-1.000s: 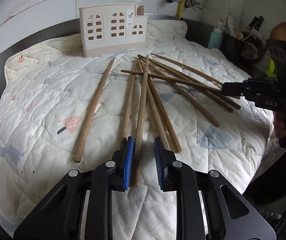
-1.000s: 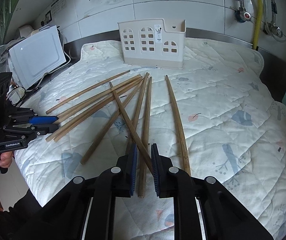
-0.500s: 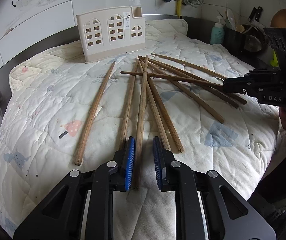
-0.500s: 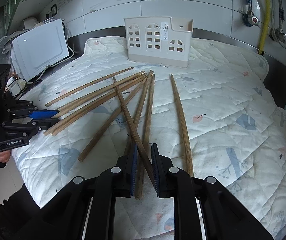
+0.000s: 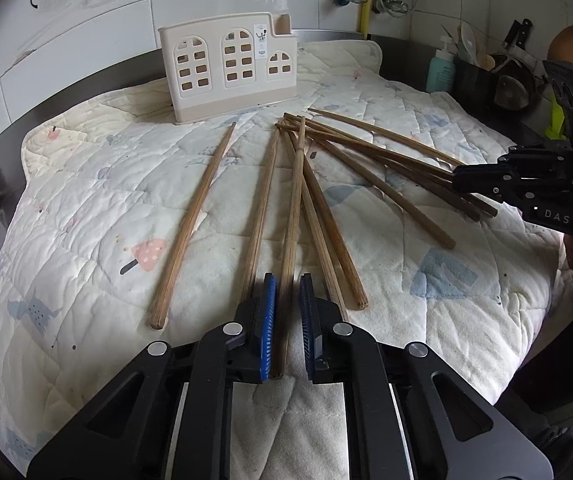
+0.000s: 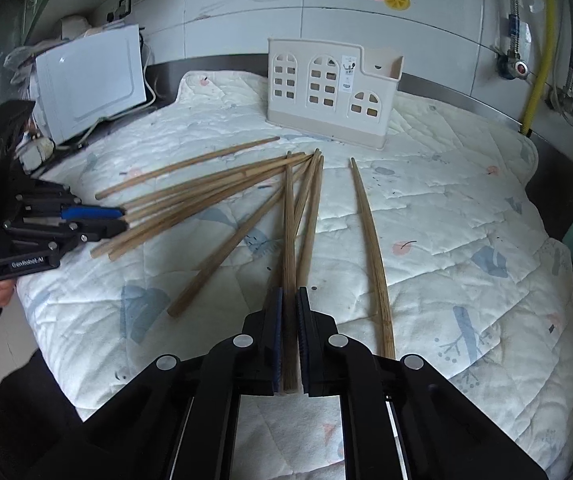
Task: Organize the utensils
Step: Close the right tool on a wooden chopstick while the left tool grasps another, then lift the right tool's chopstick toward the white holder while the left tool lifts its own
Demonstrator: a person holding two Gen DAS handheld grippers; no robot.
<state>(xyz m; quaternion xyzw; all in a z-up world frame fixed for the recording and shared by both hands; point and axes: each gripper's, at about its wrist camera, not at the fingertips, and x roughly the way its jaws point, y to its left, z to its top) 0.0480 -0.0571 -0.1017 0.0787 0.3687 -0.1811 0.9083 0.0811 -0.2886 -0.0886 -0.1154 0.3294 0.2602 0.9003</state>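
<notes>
Several long wooden chopsticks lie fanned out on a quilted white cloth (image 5: 86, 208). A cream utensil holder (image 5: 228, 66) with arched cut-outs stands upright at the back; it also shows in the right wrist view (image 6: 332, 92). My left gripper (image 5: 286, 290) straddles one chopstick (image 5: 292, 216) with a small gap on the right pad, so it is open. My right gripper (image 6: 289, 300) is shut on the near end of a chopstick (image 6: 288, 224), which points at the holder and looks lifted at my end.
A white appliance (image 6: 86, 80) stands off the cloth's left edge. A teal bottle (image 5: 440, 70) and dark pots sit at the back right. Taps and a yellow pipe (image 6: 538, 56) run along the tiled wall. The cloth's near edge drops off the counter.
My right gripper closed on the chopstick and swung it straight toward the holder. My left jaws narrowed around their chopstick. Both cameras rose and tilted up a little.
</notes>
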